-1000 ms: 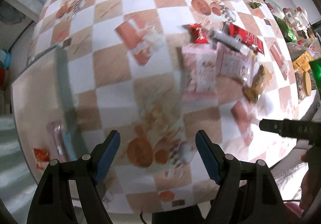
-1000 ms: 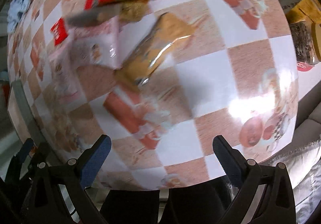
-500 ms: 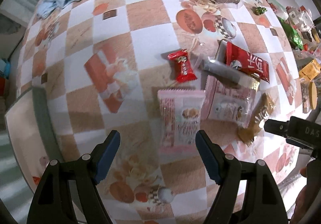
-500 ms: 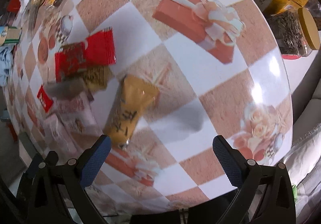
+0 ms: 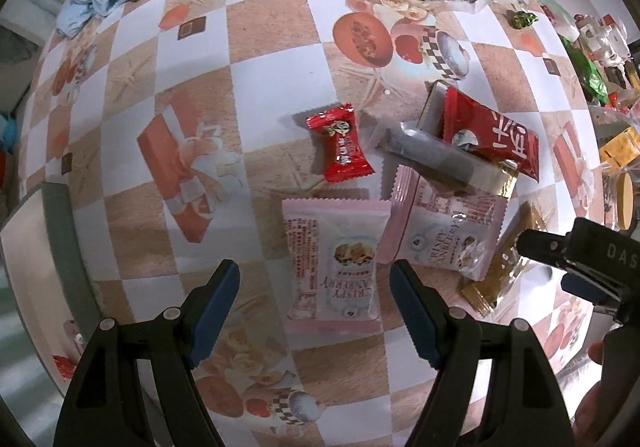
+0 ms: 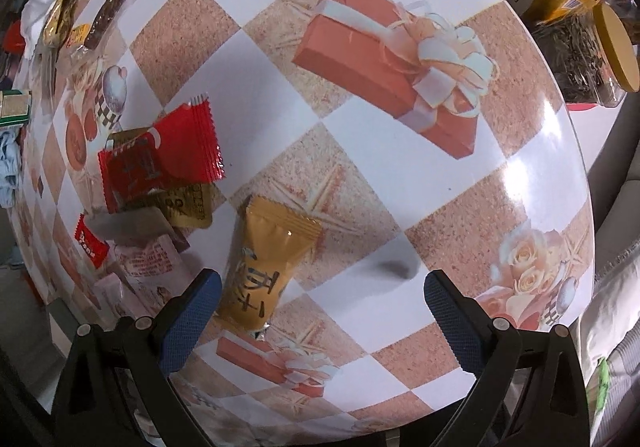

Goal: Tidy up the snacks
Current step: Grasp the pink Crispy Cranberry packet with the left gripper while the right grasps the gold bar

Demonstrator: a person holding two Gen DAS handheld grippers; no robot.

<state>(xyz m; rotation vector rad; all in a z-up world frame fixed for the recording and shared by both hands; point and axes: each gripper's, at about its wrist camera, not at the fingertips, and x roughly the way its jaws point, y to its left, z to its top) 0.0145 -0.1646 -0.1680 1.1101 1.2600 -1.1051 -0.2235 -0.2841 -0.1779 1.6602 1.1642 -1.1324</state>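
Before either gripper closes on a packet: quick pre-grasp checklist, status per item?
1. Left gripper jaws open and empty: ok.
2. Right gripper jaws open and empty: ok.
3. Left target centred: not ok. The nearer pink packet sits toward the gripper's right finger, not midway.
4. Right target centred: not ok. The gold packet lies beside the left finger, with bare tablecloth across the rest of the gap.
5. Targets free of the pile: ok for the nearer pink packet; cannot tell for the gold one, as the second pink packet may overlap it.
6. Grippers apart from each other: ok.
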